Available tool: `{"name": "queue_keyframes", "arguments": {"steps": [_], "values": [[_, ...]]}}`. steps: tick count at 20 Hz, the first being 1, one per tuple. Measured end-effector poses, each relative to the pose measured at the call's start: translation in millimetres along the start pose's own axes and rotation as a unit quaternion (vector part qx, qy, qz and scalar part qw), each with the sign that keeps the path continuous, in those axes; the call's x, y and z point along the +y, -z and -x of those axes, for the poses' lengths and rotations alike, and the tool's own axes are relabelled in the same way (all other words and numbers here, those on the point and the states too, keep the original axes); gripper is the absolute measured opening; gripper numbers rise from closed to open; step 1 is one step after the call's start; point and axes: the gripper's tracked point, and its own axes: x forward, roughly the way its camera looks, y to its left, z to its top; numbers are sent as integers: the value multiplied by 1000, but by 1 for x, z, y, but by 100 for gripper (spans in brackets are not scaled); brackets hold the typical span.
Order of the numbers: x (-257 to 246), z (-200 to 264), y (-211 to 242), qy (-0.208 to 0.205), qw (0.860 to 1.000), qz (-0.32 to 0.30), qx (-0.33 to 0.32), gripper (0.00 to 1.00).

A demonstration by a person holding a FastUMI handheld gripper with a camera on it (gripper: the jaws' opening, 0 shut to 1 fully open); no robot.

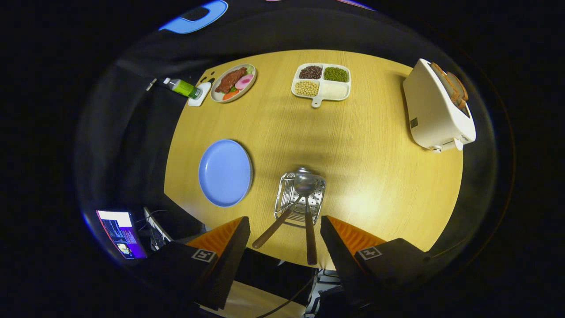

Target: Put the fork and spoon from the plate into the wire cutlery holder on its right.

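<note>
claw (284,229) open, above table | fork, spoon (304,183) in holder (287,198)

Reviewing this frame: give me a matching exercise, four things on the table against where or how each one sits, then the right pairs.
Things:
1. blue plate
2. spoon
3. toaster
4. divided tray

States:
A. far side of the table, holding beans and grains
B. bare, left of the wire cutlery holder
C. bread sticking out of its top
D. lying in the holder, handle towards the fingers

Pairs: 1-B, 2-D, 3-C, 4-A.

The gripper is open, with the wooden handles of the spoon and fork reaching back between its fingers, touching neither.
</note>
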Motion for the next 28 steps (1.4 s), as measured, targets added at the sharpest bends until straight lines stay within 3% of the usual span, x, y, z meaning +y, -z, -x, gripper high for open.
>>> {"name": "queue_keyframes", "arguments": {"steps": [5, 9, 14, 19, 24, 28], "values": [[13, 35, 0, -2, 997, -3, -78, 100], [29, 65, -16, -7, 984, -29, -176, 100], [40, 118, -32, -2, 948, -70, -310, 99], [39, 177, -37, 40, 901, -58, -428, 99], [61, 230, -20, 75, 858, -32, -506, 99], [78, 260, -3, 78, 827, -30, -556, 99]]}}
